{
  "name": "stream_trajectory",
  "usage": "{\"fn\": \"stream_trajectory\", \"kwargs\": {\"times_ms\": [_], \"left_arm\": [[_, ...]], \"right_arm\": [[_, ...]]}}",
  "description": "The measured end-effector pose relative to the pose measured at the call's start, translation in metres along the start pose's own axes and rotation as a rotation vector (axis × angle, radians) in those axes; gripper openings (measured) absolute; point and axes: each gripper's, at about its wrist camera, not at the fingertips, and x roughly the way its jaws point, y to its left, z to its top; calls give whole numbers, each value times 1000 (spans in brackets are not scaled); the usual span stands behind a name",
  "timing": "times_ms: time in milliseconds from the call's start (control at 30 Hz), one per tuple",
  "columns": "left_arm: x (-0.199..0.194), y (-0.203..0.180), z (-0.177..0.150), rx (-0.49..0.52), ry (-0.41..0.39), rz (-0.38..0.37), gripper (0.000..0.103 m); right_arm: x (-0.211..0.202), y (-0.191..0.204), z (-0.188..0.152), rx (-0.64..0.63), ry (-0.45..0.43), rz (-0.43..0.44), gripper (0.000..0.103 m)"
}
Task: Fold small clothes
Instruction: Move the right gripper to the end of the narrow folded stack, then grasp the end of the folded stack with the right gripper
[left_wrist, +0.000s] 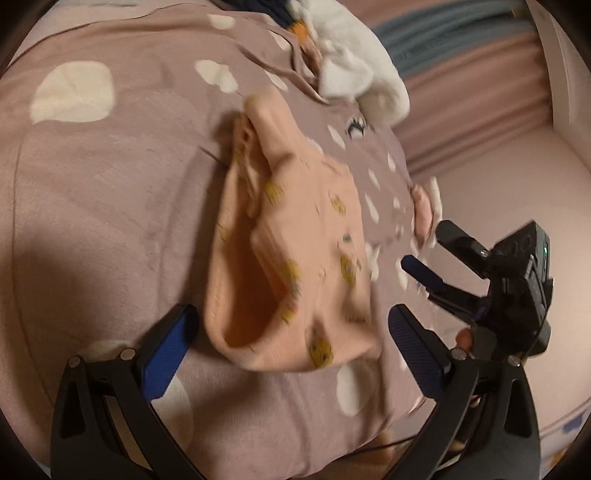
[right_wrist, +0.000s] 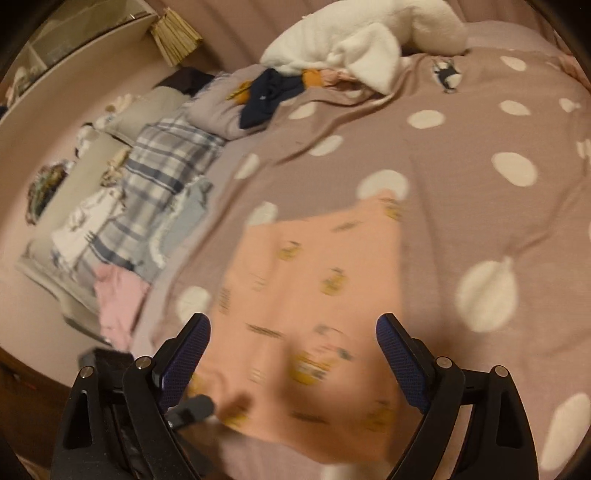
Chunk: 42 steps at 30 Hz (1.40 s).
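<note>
A small peach garment (left_wrist: 295, 258) with yellow prints lies folded on the mauve spotted bedspread (left_wrist: 110, 192). My left gripper (left_wrist: 291, 343) is open, its blue-padded fingers either side of the garment's near end, holding nothing. My right gripper (left_wrist: 430, 254) shows in the left wrist view at the garment's right side, open. In the right wrist view the same garment (right_wrist: 314, 306) lies flat and blurred between the open fingers of my right gripper (right_wrist: 293, 354), which holds nothing.
A white fleece (right_wrist: 354, 40) and dark blue and orange clothes (right_wrist: 269, 92) are heaped at the far end of the bedspread (right_wrist: 480, 206). Plaid, pale blue and pink clothes (right_wrist: 162, 192) lie along its left edge. The bed edge drops off at right in the left wrist view (left_wrist: 498, 177).
</note>
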Motion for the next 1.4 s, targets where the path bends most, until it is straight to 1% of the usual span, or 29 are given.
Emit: {"fn": "stream_trajectory", "kwargs": {"times_ms": [67, 133, 167, 233, 267, 333, 367, 433, 567, 633, 733, 767, 833, 900, 933, 1000, 1067, 1133, 1167, 1233, 1267, 1333, 1367, 1400], "left_arm": [[2, -4, -3, 20, 28, -7, 103], [4, -3, -4, -3, 99, -52, 103], [7, -2, -5, -18, 135, -83, 103], [10, 0, -6, -50, 173, -163, 103], [13, 3, -5, -87, 187, -201, 103], [16, 8, -3, -139, 173, -222, 103], [17, 8, -2, -159, 163, -224, 103], [21, 9, 3, -200, 140, -235, 103], [28, 9, 13, -227, 118, -272, 103], [32, 10, 19, -247, 104, -301, 103], [40, 11, 26, -277, 93, -335, 103], [45, 10, 30, -290, 95, -333, 103], [49, 6, 37, -279, 109, -314, 103], [54, 0, 41, -247, 118, -284, 103], [56, -3, 42, -240, 111, -260, 102], [56, -4, 38, -238, 105, -210, 102], [59, -6, 38, -234, 114, -176, 101], [58, -5, 37, -234, 95, -152, 93], [59, -3, 38, -246, 89, -131, 91], [58, 1, 37, -266, 86, -105, 77], [59, 4, 37, -270, 85, -95, 74], [59, 8, 37, -274, 81, -83, 60], [58, 11, 36, -279, 78, -73, 56], [59, 13, 36, -289, 78, -54, 47]], "right_arm": [[5, -14, -4, 20, 29, -10, 91], [9, -25, -8, 47, 52, -15, 91], [12, -29, -10, 59, 62, -14, 91], [20, -38, -14, 83, 93, -4, 91], [26, -42, -16, 95, 113, 8, 91], [39, -48, -22, 119, 157, 30, 92], [44, -50, -24, 128, 165, 31, 93], [45, -48, -25, 123, 129, 49, 102], [48, -46, -20, 121, 127, 67, 103], [49, -53, -16, 152, 128, 100, 103], [49, -68, -12, 270, 119, 196, 103], [50, -71, -11, 296, 120, 221, 103], [53, -78, -8, 359, 118, 301, 103], [57, -78, -5, 381, 130, 367, 103], [61, -76, -4, 378, 141, 385, 103], [67, -69, -1, 352, 161, 376, 103], [70, -60, 0, 316, 158, 345, 103], [68, -57, -2, 328, 128, 306, 103], [67, -57, -1, 335, 118, 300, 103], [70, -56, 2, 332, 111, 301, 103], [72, -55, 3, 326, 114, 298, 103], [75, -52, 6, 309, 114, 287, 102], [75, -49, 6, 294, 112, 275, 102], [76, -48, 5, 278, 109, 255, 99]]}}
